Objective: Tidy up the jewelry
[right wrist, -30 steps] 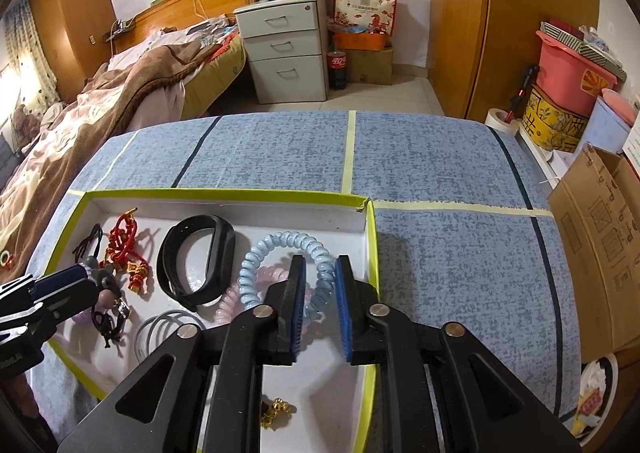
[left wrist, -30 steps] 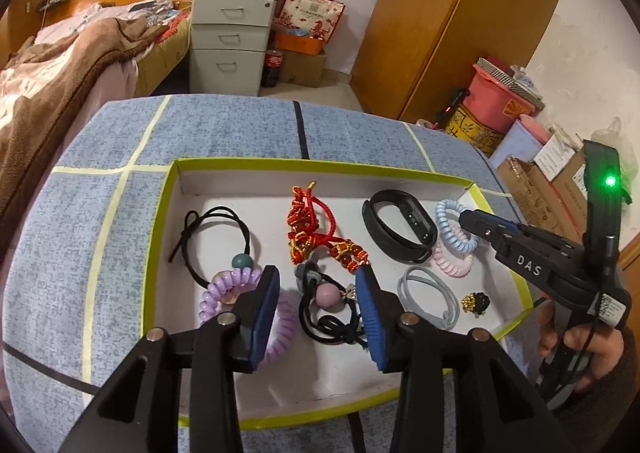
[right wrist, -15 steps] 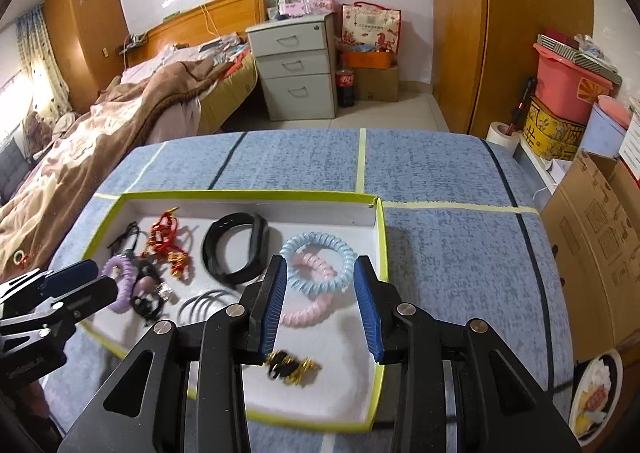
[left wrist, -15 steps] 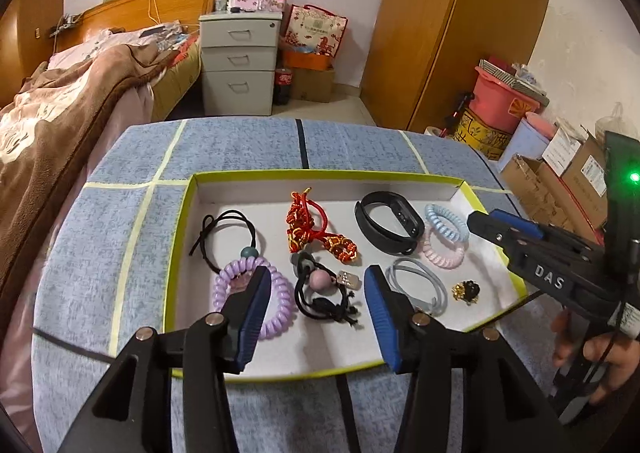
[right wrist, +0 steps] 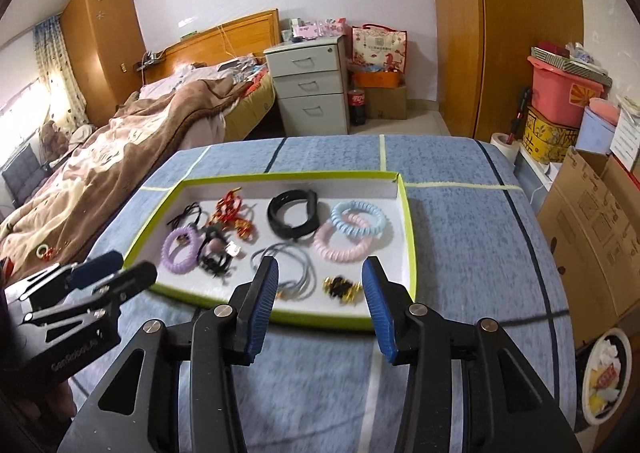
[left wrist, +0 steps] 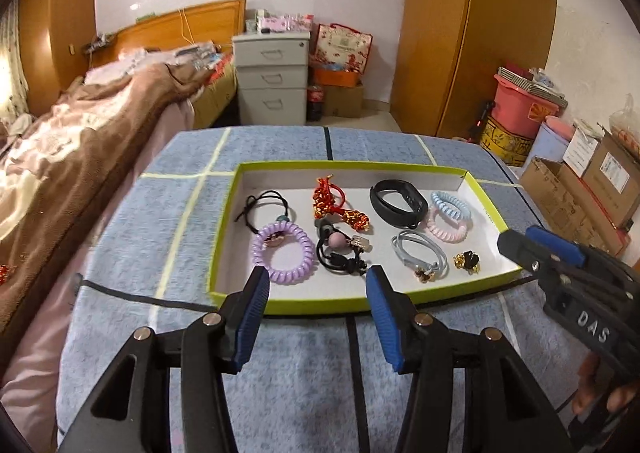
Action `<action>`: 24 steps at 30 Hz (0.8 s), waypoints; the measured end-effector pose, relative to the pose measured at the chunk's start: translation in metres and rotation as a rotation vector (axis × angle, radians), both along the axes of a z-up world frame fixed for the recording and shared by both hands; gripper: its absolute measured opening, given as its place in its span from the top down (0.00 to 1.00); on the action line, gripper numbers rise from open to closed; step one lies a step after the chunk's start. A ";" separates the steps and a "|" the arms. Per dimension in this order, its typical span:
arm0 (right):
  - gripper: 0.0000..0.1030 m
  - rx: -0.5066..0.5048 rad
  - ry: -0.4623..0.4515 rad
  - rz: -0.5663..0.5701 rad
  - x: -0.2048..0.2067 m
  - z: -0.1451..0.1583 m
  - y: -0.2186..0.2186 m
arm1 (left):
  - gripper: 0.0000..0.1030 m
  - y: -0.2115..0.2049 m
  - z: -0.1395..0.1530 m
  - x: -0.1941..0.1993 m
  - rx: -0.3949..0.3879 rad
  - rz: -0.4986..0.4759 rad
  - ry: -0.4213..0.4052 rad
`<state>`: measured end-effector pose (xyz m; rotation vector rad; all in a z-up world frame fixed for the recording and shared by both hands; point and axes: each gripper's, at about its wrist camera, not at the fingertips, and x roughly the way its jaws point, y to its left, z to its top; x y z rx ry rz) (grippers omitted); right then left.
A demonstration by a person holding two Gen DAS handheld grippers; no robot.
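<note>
Now left hand-held gripper (left wrist: 316,299) wide open, empty, right hand-held gripper (right wrist: 320,289) likewise, above tray (left wrist: 344,299)

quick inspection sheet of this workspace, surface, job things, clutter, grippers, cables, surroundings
surface: blue patterned cloth with yellow and black tape lines.
job's things: green-rimmed tray holds purple coil tie, red knotted bracelet, black band, blue coil tie overlapping pink coil tie, grey tie, gold-black clip, black ties with beads.
clutter: nothing seen on the cloth outside the tray.
grippers: left gripper and right gripper both open, empty, short of the tray.
cables: nothing seen on the table.
surroundings: bed, drawer unit, wardrobe, cardboard boxes.
</note>
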<state>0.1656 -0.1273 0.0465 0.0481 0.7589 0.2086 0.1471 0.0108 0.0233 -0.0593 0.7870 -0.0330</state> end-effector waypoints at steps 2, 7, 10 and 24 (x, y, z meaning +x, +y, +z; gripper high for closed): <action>0.56 -0.002 -0.004 0.003 -0.009 -0.002 0.004 | 0.49 0.000 0.001 -0.007 -0.004 0.009 -0.007; 0.56 -0.009 -0.010 0.012 -0.023 -0.005 0.010 | 0.49 0.001 0.002 -0.016 -0.006 0.036 -0.016; 0.56 -0.013 -0.009 0.018 -0.028 -0.006 0.014 | 0.49 -0.002 0.001 -0.019 0.017 0.039 -0.012; 0.56 -0.014 -0.003 0.017 -0.036 -0.007 0.018 | 0.49 0.003 0.000 -0.028 -0.020 0.043 -0.009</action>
